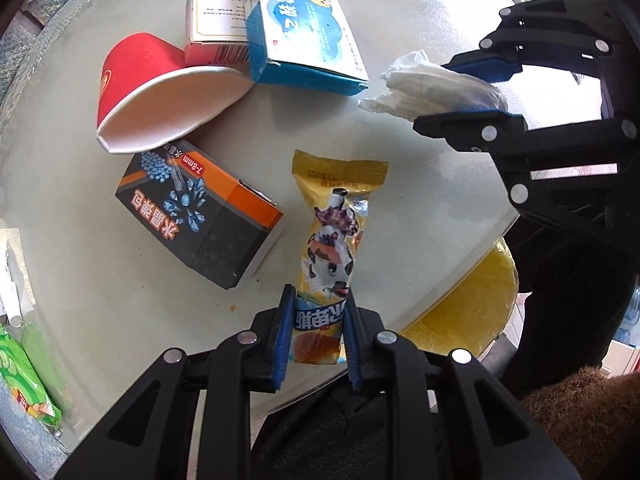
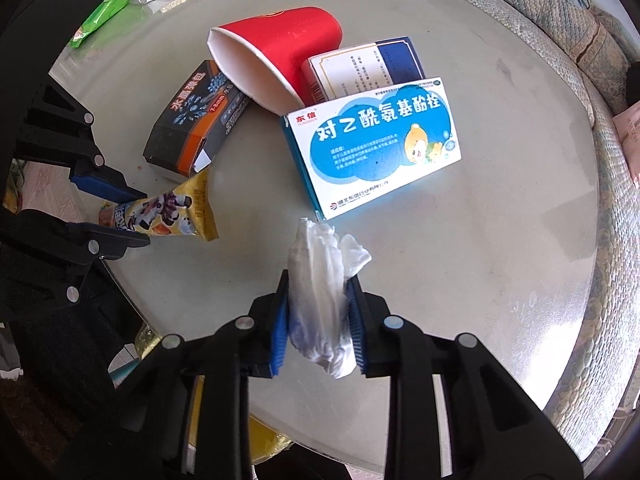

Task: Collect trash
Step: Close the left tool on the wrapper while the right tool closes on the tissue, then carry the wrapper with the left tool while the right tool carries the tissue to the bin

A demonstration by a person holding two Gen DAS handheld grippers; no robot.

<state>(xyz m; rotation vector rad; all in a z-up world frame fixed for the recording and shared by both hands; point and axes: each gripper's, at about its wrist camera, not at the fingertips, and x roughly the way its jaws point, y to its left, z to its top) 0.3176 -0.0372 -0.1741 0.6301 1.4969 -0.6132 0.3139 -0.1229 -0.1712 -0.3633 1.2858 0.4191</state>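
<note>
Both grippers are loaded over the round glass table (image 1: pixel 100 312); the left gripper (image 1: pixel 318 300) has its blue pads pressed onto the lower end of a yellow snack wrapper (image 1: pixel 334 236), and the right gripper (image 2: pixel 318 280) pinches a crumpled white tissue (image 2: pixel 320 304).

The wrapper is a long, glossy pouch, yellow with a crimped far end, printed with a cartoon cow and a blue band of white characters near the pinched end; it sticks straight out from the left pads, pointing toward the middle of the table. Whether its far end touches the glass I cannot tell. The tissue is creased and bunched, a soft wad bulging past the fingertips, with a loose flap flaring out to one side; its tip lies close to the corner of a blue and white medicine box (image 2: pixel 372 140).

That box bears a blue cloud shape, large characters and a small cartoon child; it leans tilted against a smaller white and blue carton (image 2: pixel 360 68). A red paper cup (image 2: pixel 276 52) lies on its side beside them, white inside, its mouth squashed into an oval, overlapping a black and orange box (image 2: pixel 192 124) with its end flap open. A green packet (image 2: pixel 104 12) sits well apart, near the table's edge; something yellow (image 1: pixel 468 308) shows under the glass.
</note>
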